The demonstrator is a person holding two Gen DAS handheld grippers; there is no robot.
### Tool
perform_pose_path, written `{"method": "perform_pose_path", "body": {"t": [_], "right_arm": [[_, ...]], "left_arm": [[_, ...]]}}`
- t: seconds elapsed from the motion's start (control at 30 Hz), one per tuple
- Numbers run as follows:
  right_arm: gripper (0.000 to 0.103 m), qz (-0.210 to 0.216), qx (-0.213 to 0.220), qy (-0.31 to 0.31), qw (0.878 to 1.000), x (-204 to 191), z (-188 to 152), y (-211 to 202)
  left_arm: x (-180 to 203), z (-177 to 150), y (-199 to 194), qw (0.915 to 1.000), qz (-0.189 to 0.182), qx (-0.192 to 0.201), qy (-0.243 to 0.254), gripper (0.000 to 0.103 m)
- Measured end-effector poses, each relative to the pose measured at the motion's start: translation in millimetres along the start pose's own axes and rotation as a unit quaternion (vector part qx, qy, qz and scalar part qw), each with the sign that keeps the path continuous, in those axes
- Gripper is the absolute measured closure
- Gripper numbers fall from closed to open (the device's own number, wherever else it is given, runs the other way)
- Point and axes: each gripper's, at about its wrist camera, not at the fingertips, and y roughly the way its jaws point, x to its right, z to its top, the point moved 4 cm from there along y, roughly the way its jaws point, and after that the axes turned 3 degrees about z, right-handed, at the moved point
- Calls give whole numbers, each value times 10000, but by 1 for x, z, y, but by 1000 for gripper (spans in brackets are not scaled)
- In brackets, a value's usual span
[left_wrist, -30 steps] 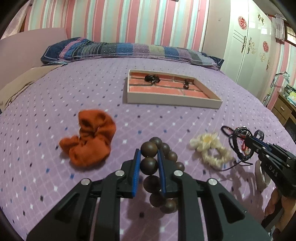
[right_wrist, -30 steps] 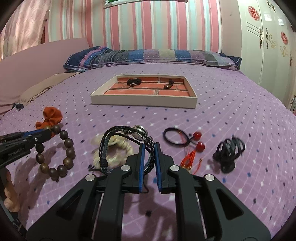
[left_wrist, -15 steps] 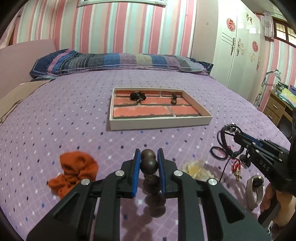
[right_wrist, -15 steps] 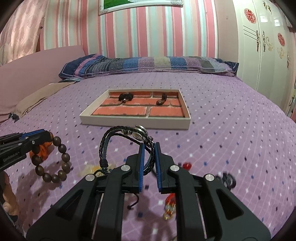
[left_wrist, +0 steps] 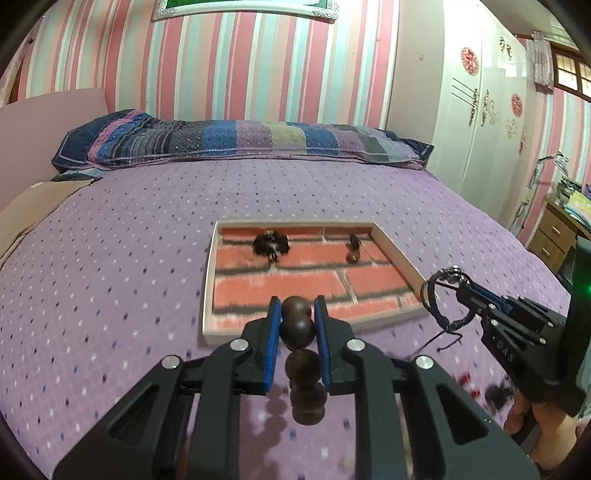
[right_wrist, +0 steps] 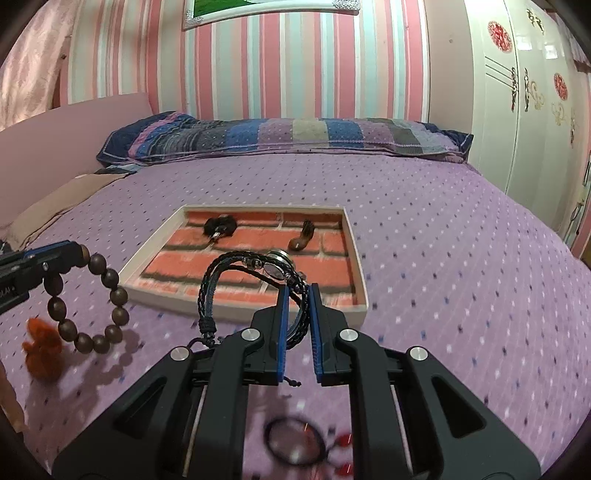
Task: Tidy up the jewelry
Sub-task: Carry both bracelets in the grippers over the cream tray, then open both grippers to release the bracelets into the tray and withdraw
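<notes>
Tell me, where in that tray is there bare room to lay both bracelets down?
The shallow brick-patterned tray is bare across its near rows, between the front rim and the two dark pieces. The back row is taken: a black tangled piece on the left and a small brown piece on the right, with a gap between them.

Striped pillow [left_wrist: 240, 142], white wardrobe [left_wrist: 476, 122], framed picture [right_wrist: 269, 9].

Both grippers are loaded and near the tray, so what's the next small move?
Probably carry both forward over the tray and lower. The left gripper holds the bead bracelet and the right gripper the braided bracelet, each short of the near rim.
</notes>
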Motion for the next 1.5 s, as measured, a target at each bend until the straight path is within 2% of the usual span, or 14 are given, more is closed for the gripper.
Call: {"method": "perform_pose_path", "body": {"t": [0.23,0.43,0.6,0.83,1.17,1.3,1.4,1.47,1.5], "right_arm": [[91,-164,-48,-57,9998,9,39,49],[91,-230,-274,62,9993,14,54,97],[91,-290,-588,129,9978,19,50,136],[91,-364,-1252,416,9906,31,34,186],[91,-690,-1773,393,9810,43,33,221],[91,-698,-1907,410,9783,45,31,227],[91,-740,-1935,336,9777,43,31,227],[86,-660,-1920,316,9787,42,31,226],[75,-629,-1903,305,9792,42,32,226]], "left_arm": [[-13,46,58,9994,245,-112,-221,84],[-20,60,108,9983,417,-315,-274,84],[-23,52,153,9960,564,-649,-250,84],[-34,44,197,9919,815,-955,-188,84],[-59,38,245,9808,1188,-1532,-235,84],[-60,36,247,9793,1196,-1617,-224,84],[-59,30,256,9739,1186,-1928,-140,82],[-58,30,255,9737,1236,-1915,-55,82],[-57,30,254,9736,1249,-1912,-35,82]]}}
